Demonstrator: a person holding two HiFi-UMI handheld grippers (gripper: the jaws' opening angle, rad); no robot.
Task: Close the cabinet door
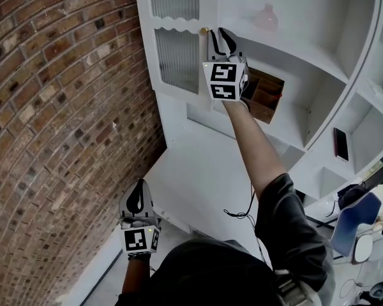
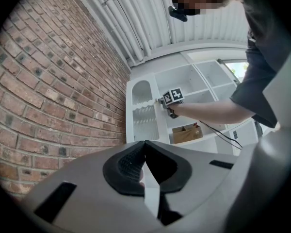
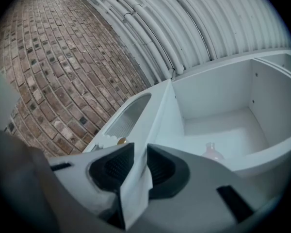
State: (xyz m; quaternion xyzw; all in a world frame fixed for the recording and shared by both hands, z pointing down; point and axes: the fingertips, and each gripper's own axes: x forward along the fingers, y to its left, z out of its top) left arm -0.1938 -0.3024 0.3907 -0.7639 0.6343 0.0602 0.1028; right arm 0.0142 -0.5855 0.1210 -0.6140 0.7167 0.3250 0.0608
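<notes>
The white cabinet door [image 1: 179, 56] has ribbed glass panels and a small brass knob [image 1: 205, 30]. It stands swung out from the shelf unit. My right gripper [image 1: 220, 38] is raised to the door's free edge just beside the knob. In the right gripper view the door [image 3: 136, 115] runs edge-on between the black pads [image 3: 114, 166], and the gripper [image 3: 140, 152] is shut on that edge, with the knob [image 3: 121, 141] just left of it. My left gripper [image 1: 139, 196] hangs low by the brick wall, shut [image 2: 144, 147] with nothing in it.
A brick wall [image 1: 51, 139] runs close along the left of the cabinet. Open white shelves hold a pink bottle [image 1: 266, 18] and a wooden box [image 1: 265, 94]. A white counter [image 1: 198, 171] juts out below. A blue chair [image 1: 354, 225] stands at the right.
</notes>
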